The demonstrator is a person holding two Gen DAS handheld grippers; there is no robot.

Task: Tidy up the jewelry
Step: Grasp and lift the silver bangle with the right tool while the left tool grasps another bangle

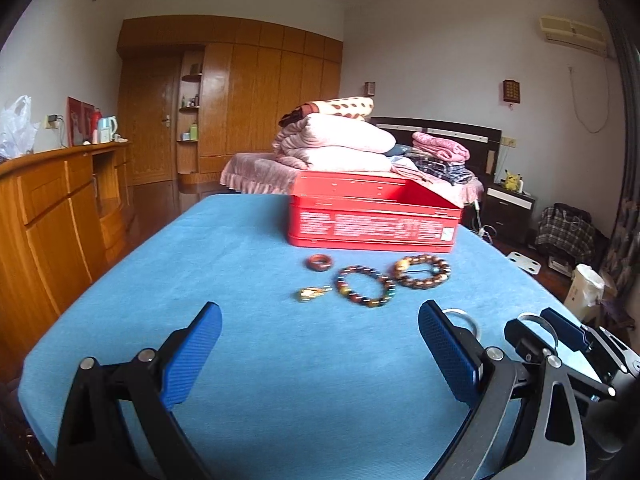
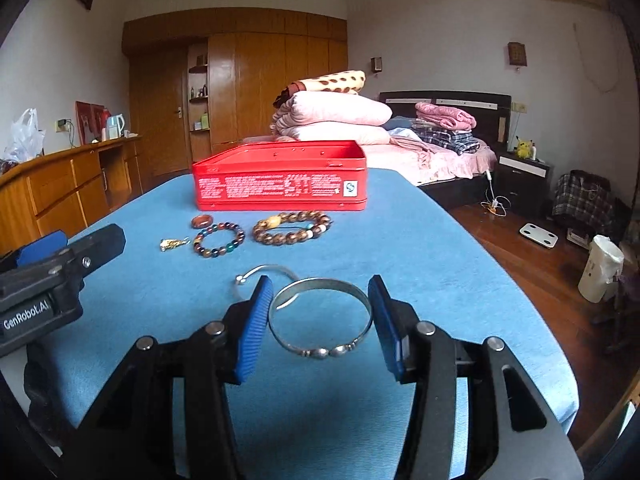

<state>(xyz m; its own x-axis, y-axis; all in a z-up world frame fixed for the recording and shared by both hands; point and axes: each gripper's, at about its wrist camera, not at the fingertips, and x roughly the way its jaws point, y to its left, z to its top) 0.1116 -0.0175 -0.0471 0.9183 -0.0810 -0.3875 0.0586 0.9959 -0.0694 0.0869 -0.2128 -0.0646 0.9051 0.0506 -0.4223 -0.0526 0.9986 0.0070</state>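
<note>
An open red tin box (image 2: 280, 182) stands at the far end of the blue table (image 2: 420, 248). In front of it lie a brown ring (image 2: 201, 221), a gold charm (image 2: 173, 243), a multicoloured bead bracelet (image 2: 219, 238) and a brown wooden bead bracelet (image 2: 292, 227). Nearer lie a thin open silver bangle (image 2: 264, 270) and a wider silver bangle (image 2: 320, 316). My right gripper (image 2: 318, 322) is shut on the wider bangle, its pads against both sides of it. My left gripper (image 1: 320, 354) is open and empty, low over the table.
A wooden dresser (image 1: 52, 200) runs along the left. A bed with folded bedding (image 2: 336, 120) is behind the table. The table's right edge drops to a wooden floor with a scale (image 2: 538, 235) and a white bin (image 2: 602, 272).
</note>
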